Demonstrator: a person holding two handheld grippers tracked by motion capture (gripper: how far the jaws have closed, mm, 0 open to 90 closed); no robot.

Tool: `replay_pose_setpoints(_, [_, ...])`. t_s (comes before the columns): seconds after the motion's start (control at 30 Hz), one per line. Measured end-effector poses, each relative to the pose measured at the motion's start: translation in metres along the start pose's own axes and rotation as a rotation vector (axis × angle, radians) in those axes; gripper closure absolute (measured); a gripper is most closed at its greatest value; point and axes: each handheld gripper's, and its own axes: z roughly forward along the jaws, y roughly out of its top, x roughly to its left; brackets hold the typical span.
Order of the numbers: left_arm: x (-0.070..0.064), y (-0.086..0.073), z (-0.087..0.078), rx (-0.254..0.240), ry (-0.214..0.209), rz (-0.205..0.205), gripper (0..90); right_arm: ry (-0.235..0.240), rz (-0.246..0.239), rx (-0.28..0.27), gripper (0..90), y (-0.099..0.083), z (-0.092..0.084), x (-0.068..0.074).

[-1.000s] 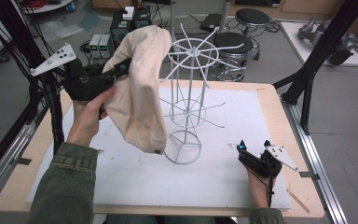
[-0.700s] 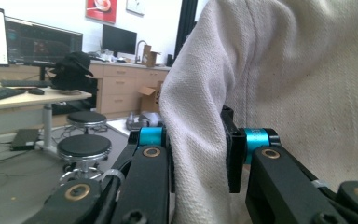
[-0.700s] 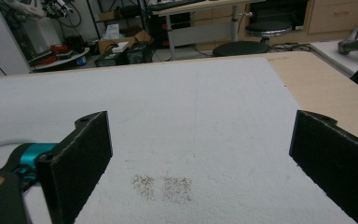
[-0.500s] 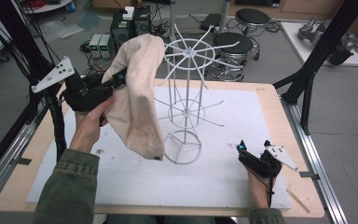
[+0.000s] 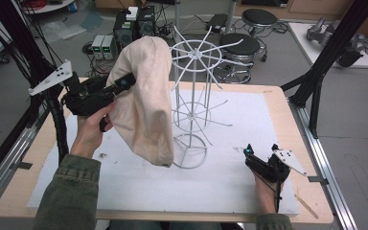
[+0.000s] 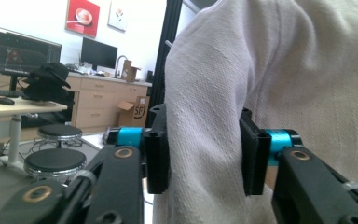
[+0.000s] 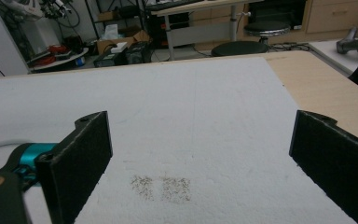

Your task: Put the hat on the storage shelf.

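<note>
A cream cloth (image 5: 143, 100) hangs from my left gripper (image 5: 124, 82), which is shut on a fold of it and held up to the left of the white wire rack (image 5: 196, 96). The cloth's top reaches the rack's upper spoked ring, and its lower end dangles beside the rack's base ring. In the left gripper view the pads (image 6: 157, 149) pinch the cloth (image 6: 261, 70) between them. My right gripper (image 5: 260, 148) rests on the white mat (image 5: 249, 110) at the front right. It stands open (image 7: 200, 149) with nothing between its jaws.
The wooden table's edge (image 5: 287, 96) runs around the mat. Black frame struts (image 5: 330, 52) rise at the right and another set at the left. Stools (image 5: 242, 45) and electronics boxes (image 5: 134, 26) stand on the floor behind the table.
My left gripper has carried the cloth higher and to the right, so its top now reaches the rack's upper ring. The right gripper has stayed put.
</note>
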Motion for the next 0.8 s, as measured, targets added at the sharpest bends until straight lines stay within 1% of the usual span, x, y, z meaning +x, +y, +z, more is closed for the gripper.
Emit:
replay_pose_setpoints(0.07, [0.001, 0.000, 0.000, 0.005, 0.001, -0.016, 54.6, -0.001, -0.003, 0.000, 4.7, 0.000, 0.000, 0.000])
replay_pose_setpoints(0.17, [0.002, 0.000, 0.001, 0.003, 0.005, -0.037, 46.0, 0.000, 0.001, 0.001, 4.6, 0.000, 0.000, 0.000])
replay_pose_setpoints(0.23, [0.002, 0.000, 0.000, -0.002, 0.009, -0.041, 40.7, 0.001, 0.006, 0.003, 4.6, 0.000, 0.000, 0.001])
replay_pose_setpoints(0.3, [0.003, 0.001, 0.000, -0.007, 0.007, -0.046, 37.7, 0.001, 0.008, 0.003, 4.7, 0.000, 0.000, 0.001])
replay_pose_setpoints(0.37, [0.003, 0.002, -0.002, -0.011, 0.013, -0.041, 34.9, 0.001, 0.008, 0.004, 4.6, 0.000, 0.000, 0.000])
replay_pose_setpoints(0.5, [0.003, 0.004, -0.007, -0.031, 0.023, -0.040, 30.5, 0.000, 0.007, 0.004, 4.6, 0.000, 0.000, 0.001])
replay_pose_setpoints(0.63, [0.004, 0.005, -0.011, -0.037, 0.050, -0.033, 28.2, -0.001, 0.008, 0.003, 4.6, 0.000, 0.000, 0.001])
replay_pose_setpoints(0.7, [0.004, 0.005, -0.013, -0.041, 0.065, -0.024, 27.7, -0.003, 0.006, 0.001, 4.6, 0.000, 0.000, 0.000])
replay_pose_setpoints(0.8, [0.006, 0.005, -0.017, -0.043, 0.071, -0.021, 27.4, -0.006, 0.002, -0.002, 4.7, 0.000, 0.000, -0.001])
